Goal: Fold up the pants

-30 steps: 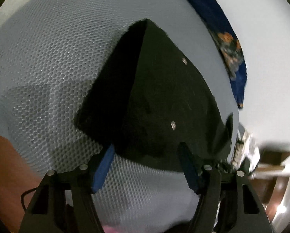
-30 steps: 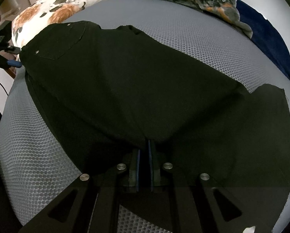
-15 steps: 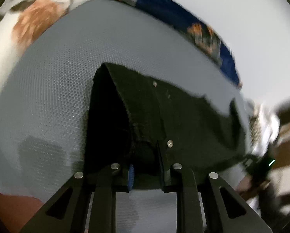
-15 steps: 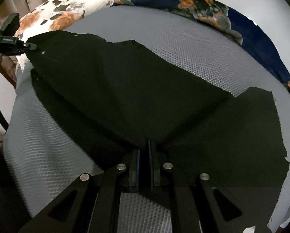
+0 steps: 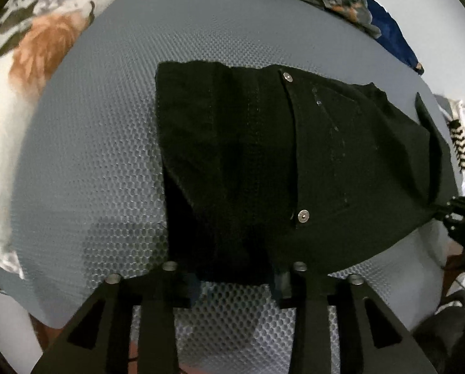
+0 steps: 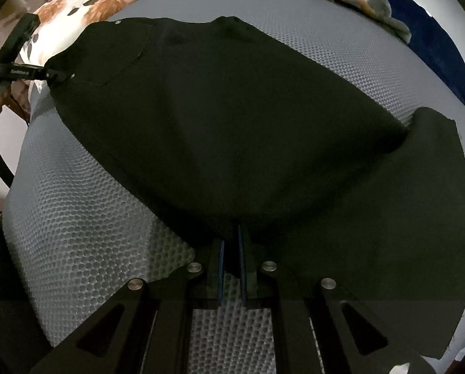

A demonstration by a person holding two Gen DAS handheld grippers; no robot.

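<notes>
Black pants spread on the grey mesh bed, a gripper at each end!
Right gripper (image 6: 231,246) clenched on the pants (image 6: 232,124) at 6 o'clock; left gripper (image 5: 235,280) released, fingers straddling the waist edge beside the pocket rivet (image 5: 303,216).

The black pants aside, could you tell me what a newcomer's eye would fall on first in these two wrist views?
The black pants dominate, spread over the grey honeycomb mattress with the right gripper shut on their near edge. In the left wrist view, two silver rivets shine on the dark cloth just ahead of the open left gripper. A floral pillow and a navy floral blanket frame the far side.
</notes>
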